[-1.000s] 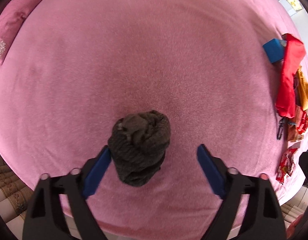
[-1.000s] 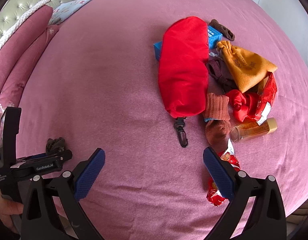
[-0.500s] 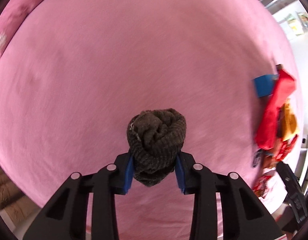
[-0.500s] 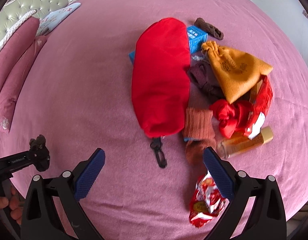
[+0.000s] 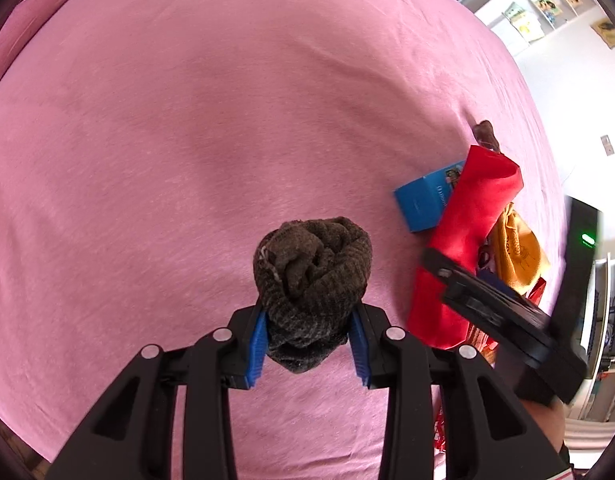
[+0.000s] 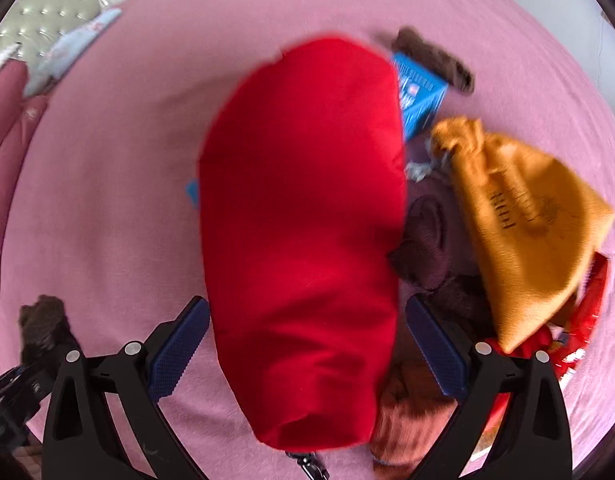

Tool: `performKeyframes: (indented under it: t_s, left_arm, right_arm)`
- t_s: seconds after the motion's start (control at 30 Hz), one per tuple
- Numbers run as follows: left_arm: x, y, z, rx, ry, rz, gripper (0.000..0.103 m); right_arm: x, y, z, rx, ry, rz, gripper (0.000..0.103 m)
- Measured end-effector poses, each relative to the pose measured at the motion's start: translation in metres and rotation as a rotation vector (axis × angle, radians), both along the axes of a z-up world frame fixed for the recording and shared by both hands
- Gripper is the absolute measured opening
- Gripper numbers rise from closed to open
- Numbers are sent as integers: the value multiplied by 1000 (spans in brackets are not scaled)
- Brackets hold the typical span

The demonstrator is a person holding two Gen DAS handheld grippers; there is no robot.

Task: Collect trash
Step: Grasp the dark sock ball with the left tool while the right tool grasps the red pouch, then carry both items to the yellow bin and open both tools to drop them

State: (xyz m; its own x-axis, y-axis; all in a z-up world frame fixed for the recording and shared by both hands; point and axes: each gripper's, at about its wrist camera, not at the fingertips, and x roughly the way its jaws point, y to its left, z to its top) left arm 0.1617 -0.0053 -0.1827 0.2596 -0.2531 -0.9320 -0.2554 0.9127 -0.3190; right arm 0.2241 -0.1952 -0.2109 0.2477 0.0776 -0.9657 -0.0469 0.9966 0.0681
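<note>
Left gripper [image 5: 310, 342] pinches the rolled dark sock [image 5: 311, 280], clear above the pink bed [image 5: 187, 140]. Right gripper [image 6: 307, 354] is spread astride the red pouch [image 6: 303, 240], pads not pressing. Risk: closing here snags the brown sock [image 6: 411, 412] beneath; slick fabric may slip.

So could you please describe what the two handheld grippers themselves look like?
Both look alike: the left gripper and right gripper have matte black plastic arms with triangular cut-outs, silver round rivets at the joints, and blue ribbed pads on the fingers. No cables or sleeves show.
</note>
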Motion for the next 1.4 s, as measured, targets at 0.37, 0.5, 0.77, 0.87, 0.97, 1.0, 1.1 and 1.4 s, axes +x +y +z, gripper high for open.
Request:
performKeyframes:
  t_s: [0.37,0.5,0.77,0.87,0.97,1.0,1.1,1.4]
  left_arm:
    - [-4,-1,1,5,27,-34,35]
    - [-9,-5,15,9,10,-58,35]
    - [-42,-30,68,-11,-55,-228,35]
    - [-56,-58,81,-24,-65,-341,35]
    - [-73,-93,91,-43,-63,-447,35]
    - [-80,-106,94,-50,-64,-481,35]
    - [-100,-144,101,-72,-66,-577,35]
    - [-180,-292,83,-102,24,-903,35]
  right_arm:
    - [-19,-11,19,122,-12,74,14]
    - [-39,-17,47,189,-58,89,12]
    - [-111,-56,125,315,-169,14,11]
    - [-147,-80,142,321,-195,-66,11]
    - [-185,-109,150,309,-207,-169,11]
    - [-202,-121,152,302,-211,-209,11]
    - [-244,-146,158,290,-211,-308,11]
    - [-390,-247,136,218,-135,-596,12]
